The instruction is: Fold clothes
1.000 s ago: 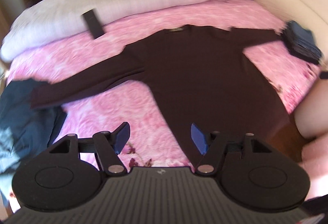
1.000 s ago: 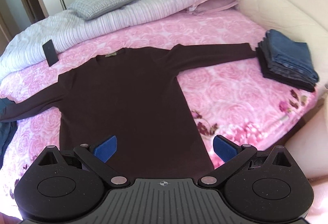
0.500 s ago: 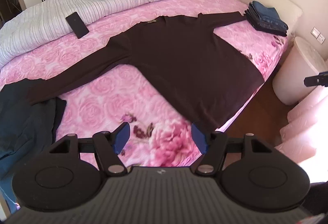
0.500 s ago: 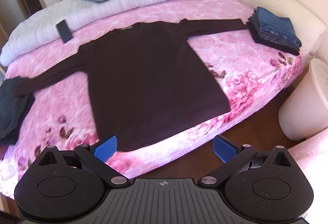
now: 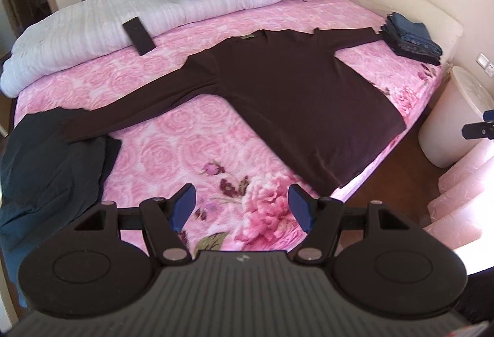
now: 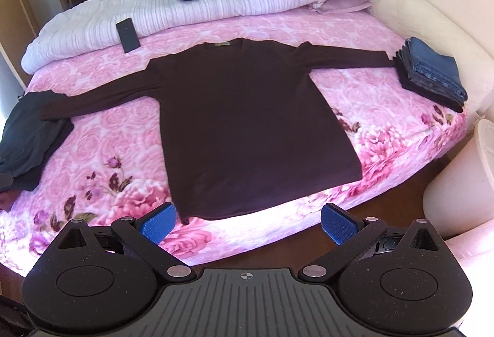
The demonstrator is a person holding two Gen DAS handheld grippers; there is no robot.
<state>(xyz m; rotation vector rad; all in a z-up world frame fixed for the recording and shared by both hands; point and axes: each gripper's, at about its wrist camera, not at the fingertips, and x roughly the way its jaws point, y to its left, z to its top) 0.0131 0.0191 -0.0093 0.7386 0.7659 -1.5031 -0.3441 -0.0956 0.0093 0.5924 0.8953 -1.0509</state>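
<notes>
A dark maroon long-sleeved sweater (image 5: 296, 96) (image 6: 247, 121) lies flat on the pink flowered bedspread (image 5: 185, 151) (image 6: 102, 151), both sleeves spread out and its hem at the bed's near edge. My left gripper (image 5: 241, 207) is open with nothing between its blue pads, hovering over the bedspread left of the hem. My right gripper (image 6: 247, 223) is open and empty too, back from the bed's edge just below the hem. A tip of the right gripper shows at the far right of the left wrist view.
A stack of folded jeans (image 6: 432, 71) (image 5: 410, 39) sits at the right sleeve's end. A crumpled dark garment (image 6: 27, 136) (image 5: 52, 164) lies at the left sleeve's end. A black phone (image 6: 127, 34) rests against the rolled duvet (image 6: 216, 6). A white bin (image 6: 463, 182) stands on the floor.
Both grippers have pulled back from over the sweater toward the bed's near edge, so the whole sweater and the floor now show. Both stayed open.
</notes>
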